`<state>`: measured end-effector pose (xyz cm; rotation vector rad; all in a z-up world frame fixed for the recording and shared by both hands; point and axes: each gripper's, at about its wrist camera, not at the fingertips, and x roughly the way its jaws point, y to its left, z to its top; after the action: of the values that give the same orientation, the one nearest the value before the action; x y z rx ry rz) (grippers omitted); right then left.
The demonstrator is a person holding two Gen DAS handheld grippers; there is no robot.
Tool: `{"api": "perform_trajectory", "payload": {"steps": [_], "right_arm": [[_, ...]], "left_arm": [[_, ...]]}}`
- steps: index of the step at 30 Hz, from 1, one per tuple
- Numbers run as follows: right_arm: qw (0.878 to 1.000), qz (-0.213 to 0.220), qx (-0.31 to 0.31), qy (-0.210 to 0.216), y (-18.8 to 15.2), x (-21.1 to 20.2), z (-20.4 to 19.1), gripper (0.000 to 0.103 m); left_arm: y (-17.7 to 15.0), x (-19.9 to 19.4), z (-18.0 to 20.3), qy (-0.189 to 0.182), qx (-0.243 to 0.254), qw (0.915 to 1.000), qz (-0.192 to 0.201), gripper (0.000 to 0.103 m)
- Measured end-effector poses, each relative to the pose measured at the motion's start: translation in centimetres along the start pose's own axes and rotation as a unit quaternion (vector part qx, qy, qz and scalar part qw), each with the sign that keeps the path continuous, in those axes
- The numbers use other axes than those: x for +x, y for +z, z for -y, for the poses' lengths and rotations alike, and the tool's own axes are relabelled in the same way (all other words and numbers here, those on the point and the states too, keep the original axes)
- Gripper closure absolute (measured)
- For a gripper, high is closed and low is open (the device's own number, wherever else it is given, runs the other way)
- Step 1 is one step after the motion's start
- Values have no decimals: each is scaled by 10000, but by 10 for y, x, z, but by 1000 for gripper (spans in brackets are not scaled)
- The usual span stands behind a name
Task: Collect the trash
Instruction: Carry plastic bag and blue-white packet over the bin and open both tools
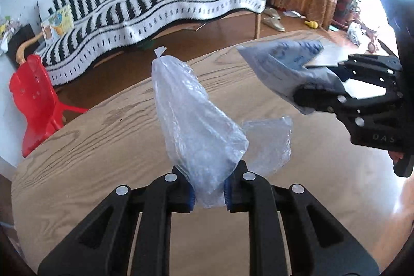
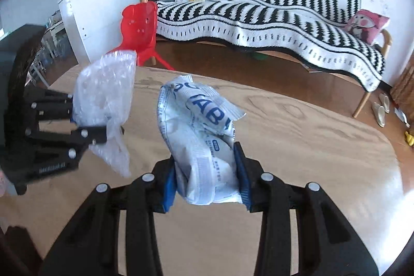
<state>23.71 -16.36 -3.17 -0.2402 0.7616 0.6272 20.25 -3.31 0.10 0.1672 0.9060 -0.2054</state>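
The left tool [image 1: 208, 189] in its own wrist view pinches a clear plastic bag [image 1: 192, 118] between its blue pads; the bag stands up from the jaws, lifted off the wooden worktop [image 1: 103, 146], its knotted top uppermost; at the right edge the right tool [image 1: 320, 97] clamps a blue-and-white wrapper [image 1: 282, 56], blurred, above the worktop's far side; beyond stand a red plastic chair [image 1: 33, 100] and a sofa under a black-and-white striped throw [image 1: 155, 4].

The right tool [image 2: 207, 183] in its own wrist view grips the crumpled blue-and-white wrapper [image 2: 199, 131] between its blue pads, the jaws partly closed on it, the packet held clear of the worktop [image 2: 310, 146]; on the left, the left tool [image 2: 85, 120] nips the clear plastic bag [image 2: 106, 97], which hangs above the worktop; the two pieces of trash are near each other but apart; the red plastic chair [image 2: 139, 22] and the sofa [image 2: 271, 14] sit behind.
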Motion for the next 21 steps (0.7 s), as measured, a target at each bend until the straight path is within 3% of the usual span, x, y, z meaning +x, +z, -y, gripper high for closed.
{"api": "perform_trajectory", "payload": {"steps": [6, 11, 17, 21], "right_arm": [[9977, 28, 419, -540, -66, -106, 10, 64], [9922, 246, 927, -793, -136, -192, 16, 64], [9775, 449, 1740, -1104, -223, -271, 26, 63], [9604, 620, 2424, -1223, -281, -301, 37, 63]], "left_arm": [[-12, -76, 55, -38, 209, 9993, 303, 88], [-28, -128, 120, -401, 527, 9965, 508, 88], [-67, -146, 225, -1290, 798, 9875, 421, 87], [-112, -130, 300, -2105, 860, 9738, -58, 87]]}}
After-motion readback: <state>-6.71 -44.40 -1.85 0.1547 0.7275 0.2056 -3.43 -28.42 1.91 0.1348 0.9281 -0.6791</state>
